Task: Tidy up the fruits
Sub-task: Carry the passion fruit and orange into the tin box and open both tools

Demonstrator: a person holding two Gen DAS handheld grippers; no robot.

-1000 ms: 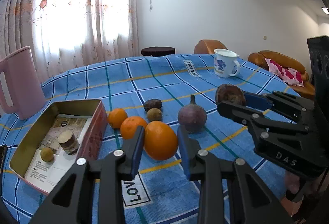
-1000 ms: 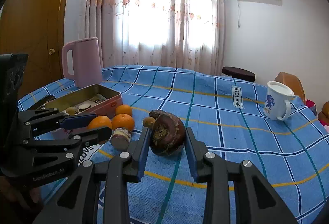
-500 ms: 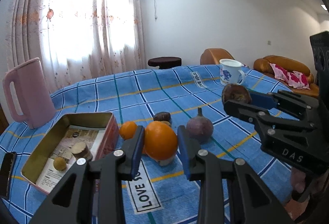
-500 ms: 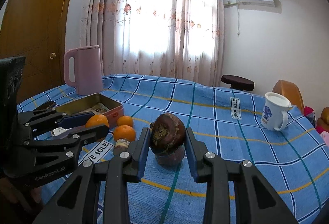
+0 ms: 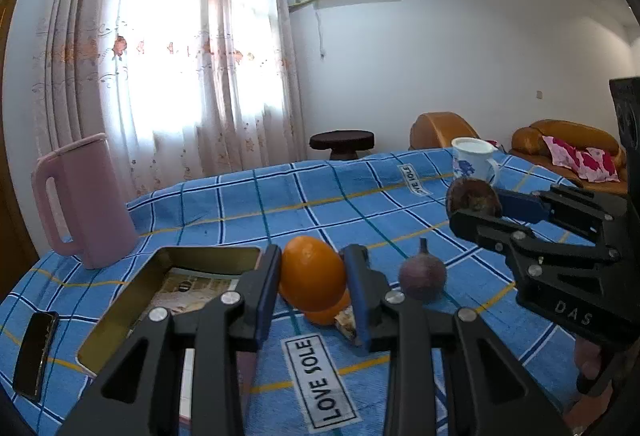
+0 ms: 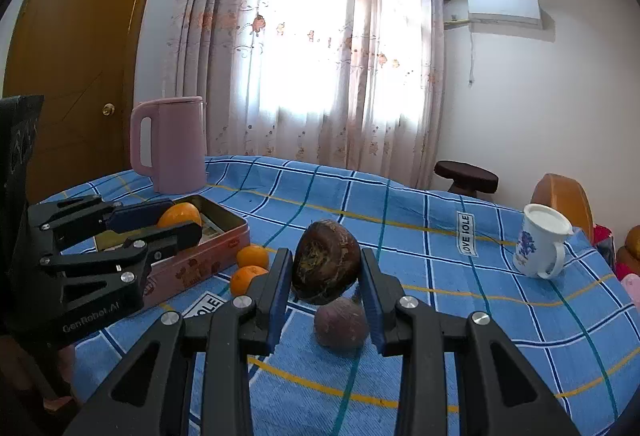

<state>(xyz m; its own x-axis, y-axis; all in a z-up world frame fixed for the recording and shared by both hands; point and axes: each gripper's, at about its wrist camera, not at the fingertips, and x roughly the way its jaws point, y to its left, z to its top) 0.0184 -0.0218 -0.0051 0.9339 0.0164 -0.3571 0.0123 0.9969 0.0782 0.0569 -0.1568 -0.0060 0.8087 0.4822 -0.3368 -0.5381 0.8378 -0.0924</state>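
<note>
My left gripper (image 5: 312, 276) is shut on a large orange (image 5: 313, 272) and holds it above the blue checked tablecloth, beside the open gold tin box (image 5: 160, 288). My right gripper (image 6: 326, 272) is shut on a dark brown round fruit (image 6: 326, 266), lifted above a purple fruit (image 6: 340, 322) on the cloth. The purple fruit also shows in the left wrist view (image 5: 422, 276). Two small oranges (image 6: 250, 268) lie next to the tin box (image 6: 200, 248). The left gripper with its orange (image 6: 178, 214) shows at the left in the right wrist view.
A pink kettle (image 5: 80, 204) stands at the table's back left. A white mug with blue print (image 6: 540, 246) stands at the right. A dark phone (image 5: 36, 352) lies left of the tin. A stool (image 5: 342, 142) and sofas stand beyond the table.
Both grippers have risen from the table with their fruit. The orange and the brown fruit left the cloth and now hang well above it. The left gripper has moved toward the tin.
</note>
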